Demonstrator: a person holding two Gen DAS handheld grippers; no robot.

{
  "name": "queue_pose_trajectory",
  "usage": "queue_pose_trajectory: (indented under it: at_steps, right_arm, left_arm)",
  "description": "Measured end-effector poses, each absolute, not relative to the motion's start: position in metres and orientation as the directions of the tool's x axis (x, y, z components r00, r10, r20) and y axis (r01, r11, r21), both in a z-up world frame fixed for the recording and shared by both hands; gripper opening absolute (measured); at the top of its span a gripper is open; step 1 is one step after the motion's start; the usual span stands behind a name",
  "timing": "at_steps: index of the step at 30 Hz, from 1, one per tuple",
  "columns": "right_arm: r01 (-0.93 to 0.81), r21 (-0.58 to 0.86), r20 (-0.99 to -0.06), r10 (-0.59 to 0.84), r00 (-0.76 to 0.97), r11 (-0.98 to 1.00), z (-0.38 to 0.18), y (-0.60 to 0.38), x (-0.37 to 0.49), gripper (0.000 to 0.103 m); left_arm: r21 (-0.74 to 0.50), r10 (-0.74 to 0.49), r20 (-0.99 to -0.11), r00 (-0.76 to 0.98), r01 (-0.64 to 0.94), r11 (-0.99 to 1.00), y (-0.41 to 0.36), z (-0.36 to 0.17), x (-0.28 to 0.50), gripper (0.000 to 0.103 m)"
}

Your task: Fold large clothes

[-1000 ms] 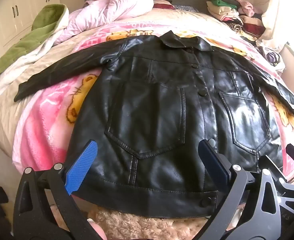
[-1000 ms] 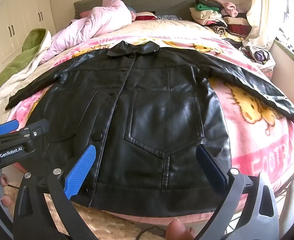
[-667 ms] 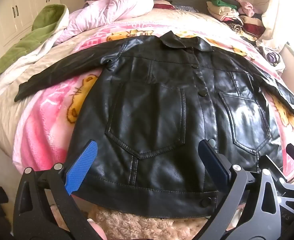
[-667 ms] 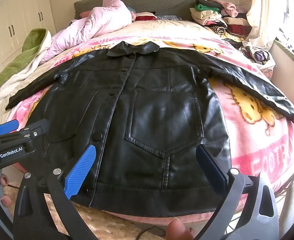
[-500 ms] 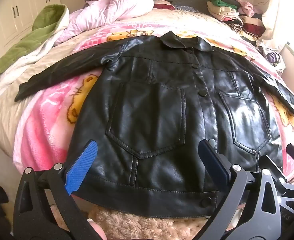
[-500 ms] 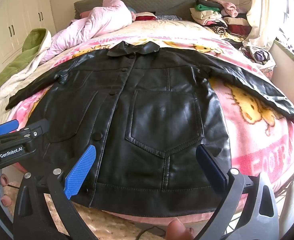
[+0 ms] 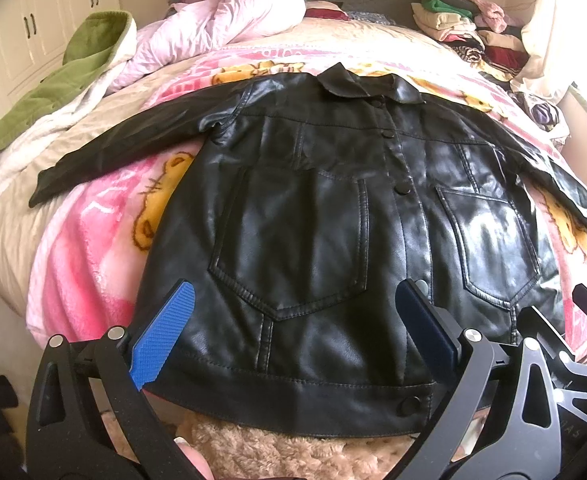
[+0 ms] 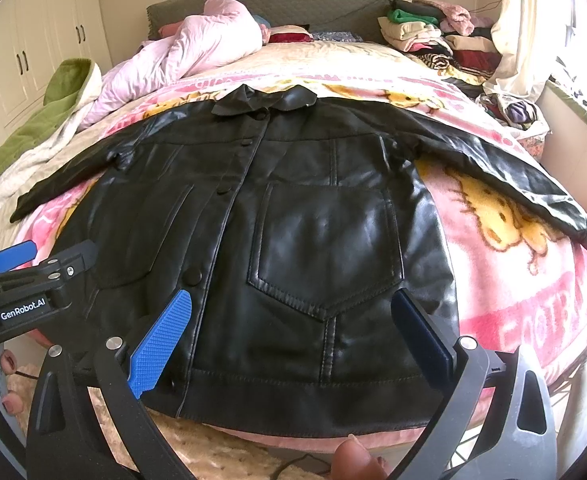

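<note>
A black leather jacket lies flat and buttoned on the bed, collar far, hem at the near edge, both sleeves spread out; it also shows in the right wrist view. My left gripper hovers open and empty over the hem of the left half. My right gripper hovers open and empty over the hem of the right half. The left gripper's body shows at the left of the right wrist view.
A pink cartoon blanket covers the bed. A pink quilt and a green blanket lie at the far left. Stacked folded clothes sit at the far right by a curtain. A fluffy rug lies below.
</note>
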State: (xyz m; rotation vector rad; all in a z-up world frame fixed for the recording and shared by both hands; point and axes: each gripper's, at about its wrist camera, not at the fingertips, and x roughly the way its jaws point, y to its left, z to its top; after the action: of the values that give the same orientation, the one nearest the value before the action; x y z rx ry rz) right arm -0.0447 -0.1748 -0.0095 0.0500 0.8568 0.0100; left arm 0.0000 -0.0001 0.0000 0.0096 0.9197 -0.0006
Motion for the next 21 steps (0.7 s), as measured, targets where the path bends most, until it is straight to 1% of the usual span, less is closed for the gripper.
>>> queue_pose_trajectory:
  at_steps: [21]
  right_arm:
    - [0.011, 0.049, -0.755, 0.030, 0.655, 0.999, -0.0082, -0.1773, -0.0434, 0.099]
  left_arm:
    - [0.013, 0.007, -0.796, 0.605, 0.005, 1.000, -0.0010, 0.0022, 0.0058, 0.094]
